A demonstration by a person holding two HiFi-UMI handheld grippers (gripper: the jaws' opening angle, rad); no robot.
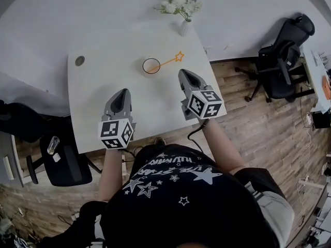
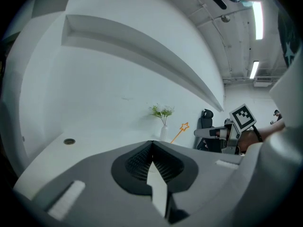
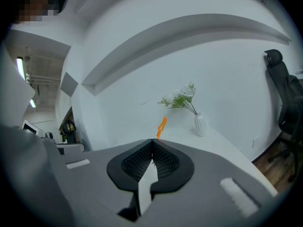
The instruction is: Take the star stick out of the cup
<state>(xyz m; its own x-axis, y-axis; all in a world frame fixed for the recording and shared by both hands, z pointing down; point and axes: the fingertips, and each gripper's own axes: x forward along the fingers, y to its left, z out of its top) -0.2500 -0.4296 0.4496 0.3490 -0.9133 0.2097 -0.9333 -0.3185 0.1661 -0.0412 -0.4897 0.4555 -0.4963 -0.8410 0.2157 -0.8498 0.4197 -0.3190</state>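
Note:
A white cup (image 1: 151,66) stands near the far middle of the white table (image 1: 103,81). An orange star stick (image 1: 171,60) leans out of it to the right, its star end up. My left gripper (image 1: 123,93) hovers over the near left of the table, jaws shut and empty. My right gripper (image 1: 182,73) sits just right of the cup, below the stick, also shut with nothing held. The star stick (image 2: 180,130) shows past the left gripper's jaws (image 2: 152,142), and the star (image 3: 162,125) peeks above the right gripper's tips (image 3: 152,140).
A white vase of flowers (image 1: 182,10) stands at the table's far right corner. A round cable port (image 1: 79,61) lies at the far left. Black office chairs stand at the right (image 1: 282,61) and near left (image 1: 62,164) on the wooden floor.

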